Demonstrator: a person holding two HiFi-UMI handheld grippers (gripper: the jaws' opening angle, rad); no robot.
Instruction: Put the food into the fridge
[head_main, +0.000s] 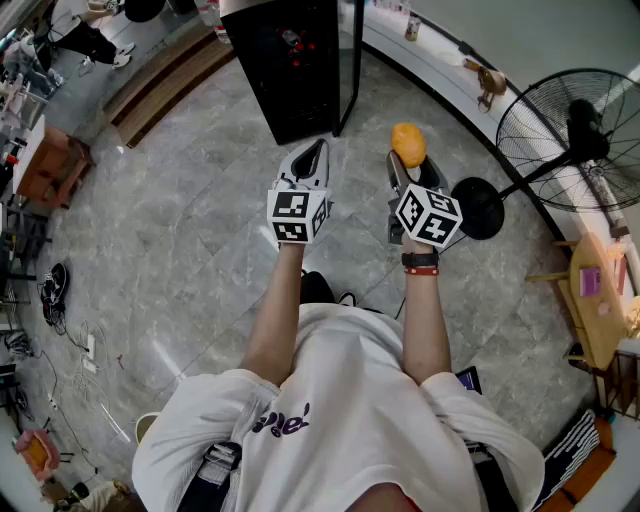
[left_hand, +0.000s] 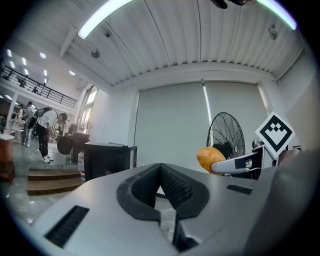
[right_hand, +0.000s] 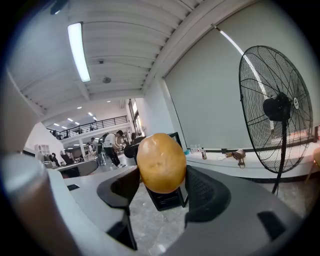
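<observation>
Grey marble floor (head_main: 180, 250) spreads beneath you, and the tall black fridge (head_main: 290, 80) stands ahead with its door swung open. Your left tool (head_main: 316, 150) has its jaws pressed together on nothing. Your right tool (head_main: 412, 165), just beside it, pinches the smooth oval yellow-brown potato (head_main: 407, 143), held in the air short of the fridge.

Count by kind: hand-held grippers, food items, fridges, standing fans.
Hand-held grippers: 2, the left hand-held gripper and the right hand-held gripper
Food items: 1, a potato
Fridges: 1, the fridge
Standing fans: 1, the fan
Total: 5
</observation>
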